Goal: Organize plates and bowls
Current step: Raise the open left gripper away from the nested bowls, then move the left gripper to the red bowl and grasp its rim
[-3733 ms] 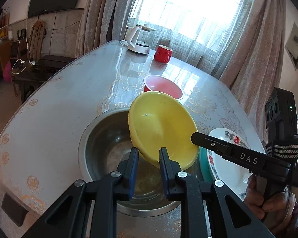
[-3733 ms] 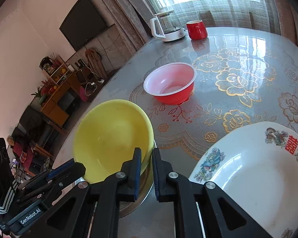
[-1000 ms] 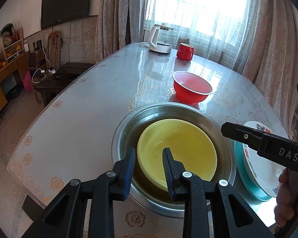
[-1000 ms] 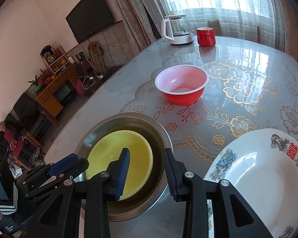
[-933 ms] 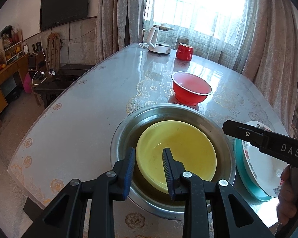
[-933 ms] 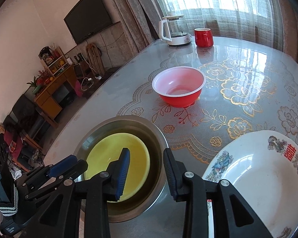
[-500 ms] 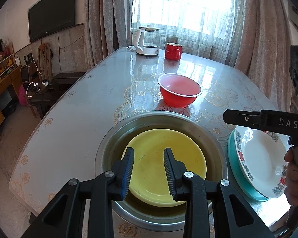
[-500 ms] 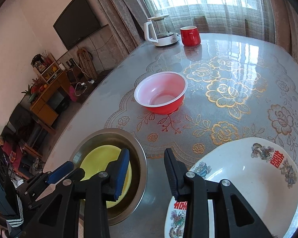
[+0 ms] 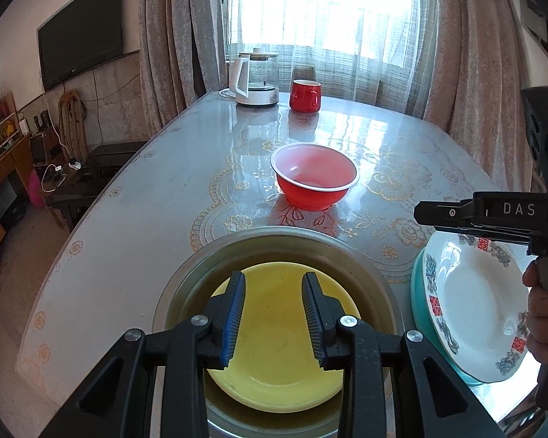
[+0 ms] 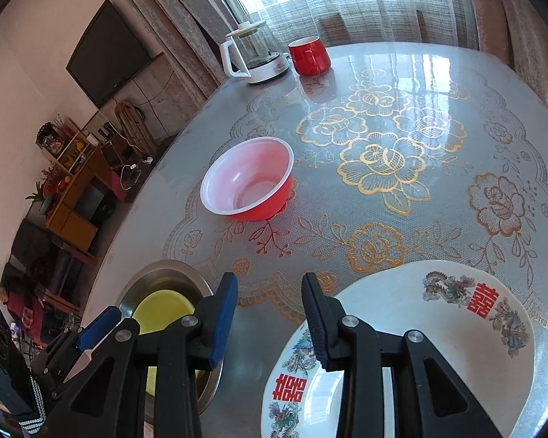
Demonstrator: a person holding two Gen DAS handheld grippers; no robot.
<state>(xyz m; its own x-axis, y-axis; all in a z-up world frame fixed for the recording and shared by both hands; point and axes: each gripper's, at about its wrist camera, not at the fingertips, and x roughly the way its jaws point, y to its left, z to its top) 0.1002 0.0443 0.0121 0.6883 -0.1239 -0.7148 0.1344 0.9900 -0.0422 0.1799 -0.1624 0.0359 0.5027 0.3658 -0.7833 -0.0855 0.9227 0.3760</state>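
Left tongs (image 9: 272, 308): jaws apart, nothing between them, hanging above the shallow yellow plastic bowl (image 9: 274, 350). Jaws have just been opening a little further. Right tongs (image 10: 268, 314): jaws apart too, empty, over the bare strip of desk between basin and plates.

Yellow bowl sits upright inside the round stainless steel basin (image 9: 347, 248), nested on its floor, near the front desk edge. In the right wrist view only a slice of the bowl (image 10: 160, 308) and the basin rim (image 10: 157, 268) shows behind the left tool.

Just beside the basin: white porcelain plate with red characters and floral rim print (image 9: 471, 314), stacked on a teal plate (image 9: 418, 303) of which only the edge shows. A hand (image 9: 542, 325) holds the right tool's grip above that stack.

Red plastic bowl with white inside (image 9: 314, 175) stands alone, upright, further back on the glossy grey desk with gold flower pattern (image 10: 383, 160), apart from the basin. At the far end: white-handled glass kettle on its base (image 9: 254, 78) and a red mug (image 9: 305, 95), side by side.
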